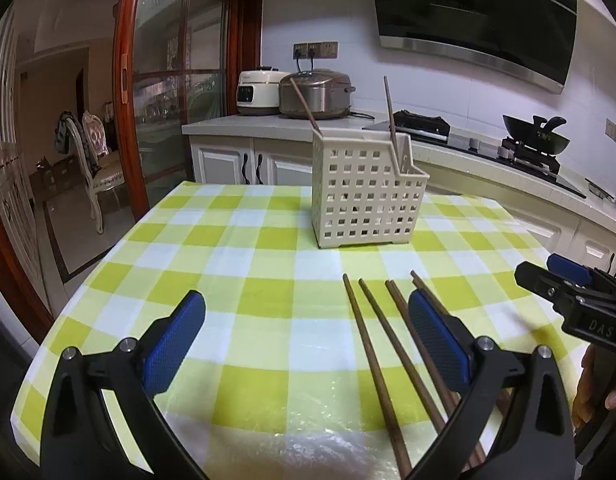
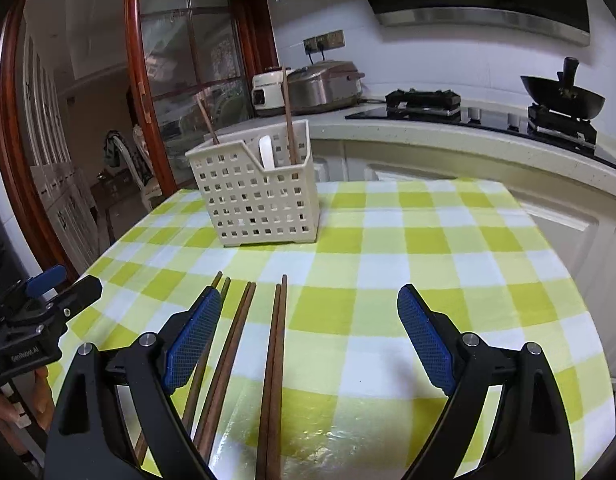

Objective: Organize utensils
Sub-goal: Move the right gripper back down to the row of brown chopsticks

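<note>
Chopsticks (image 2: 274, 364) lie loose on the checked cloth of the bench (image 2: 447, 264), running from the near edge toward the middle, several brown sticks side by side, some touching in pairs. Caddy (image 2: 254, 196), the white perforated basket, stands upright toward the far edge w/ two sticks already leaning in it and a white handle showing in its front pocket.

Right tool (image 2: 309, 328) is spread wide, nothing held; one pair of sticks lies between its pads and the rest sit by or under its left pad. Left tool (image 1: 308, 340) is also wide open and empty; two sticks lie between its pads, the others pass under its right pad.

Risks as I judge them:
- Both tools hover over the same bundle. If both close at once they may knock each other or tug the same stick.
- Sticks are thin, round-ish and lie flat on a glossy cloth cover. Pads closing from the sides could roll them away or pinch only one of a pair, so the other drops on lift.
- A pad resting on top of a stick when I press down could flick its far end up or skid it off the near edge.
- Grabbing near one end leaves a long lever; the stick may swing and miss the caddy's opening, or hit the rim and tip the light basket.
- Cloth may bunch up if a pad drags on it, shifting the caddy.
</note>
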Tool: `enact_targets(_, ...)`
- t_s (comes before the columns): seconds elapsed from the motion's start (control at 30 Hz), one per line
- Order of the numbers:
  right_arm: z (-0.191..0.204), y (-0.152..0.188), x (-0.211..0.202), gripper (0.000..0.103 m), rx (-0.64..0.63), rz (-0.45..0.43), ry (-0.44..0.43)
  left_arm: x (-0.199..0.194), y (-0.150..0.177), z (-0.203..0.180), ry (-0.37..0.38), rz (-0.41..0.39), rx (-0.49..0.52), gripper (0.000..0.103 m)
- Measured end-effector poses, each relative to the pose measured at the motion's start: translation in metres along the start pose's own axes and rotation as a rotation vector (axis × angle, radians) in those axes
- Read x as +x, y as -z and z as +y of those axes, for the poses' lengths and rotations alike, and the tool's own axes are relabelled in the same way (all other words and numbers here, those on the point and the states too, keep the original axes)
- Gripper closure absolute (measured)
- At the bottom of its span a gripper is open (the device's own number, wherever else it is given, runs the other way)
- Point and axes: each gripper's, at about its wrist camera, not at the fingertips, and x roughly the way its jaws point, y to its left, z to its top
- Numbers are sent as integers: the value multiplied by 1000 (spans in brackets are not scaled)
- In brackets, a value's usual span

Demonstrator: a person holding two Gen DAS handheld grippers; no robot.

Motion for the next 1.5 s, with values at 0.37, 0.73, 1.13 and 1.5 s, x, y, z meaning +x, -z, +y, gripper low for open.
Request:
enact_targets(0.37,11,7,33,46,-57,141,47,13,12,12,3,41,-24,5)
enact_targets(0.73,30,12,59,80,-175,241,-4,18,19,28,1,66,-67,5)
enact_targets(1.13,34,18,88,83,-205,321,3,25,24,28,-2,94,-63,5)
enact_targets(1.5,35,13,103,83,-216,340,14,31,25,22,23,134,-45,5)
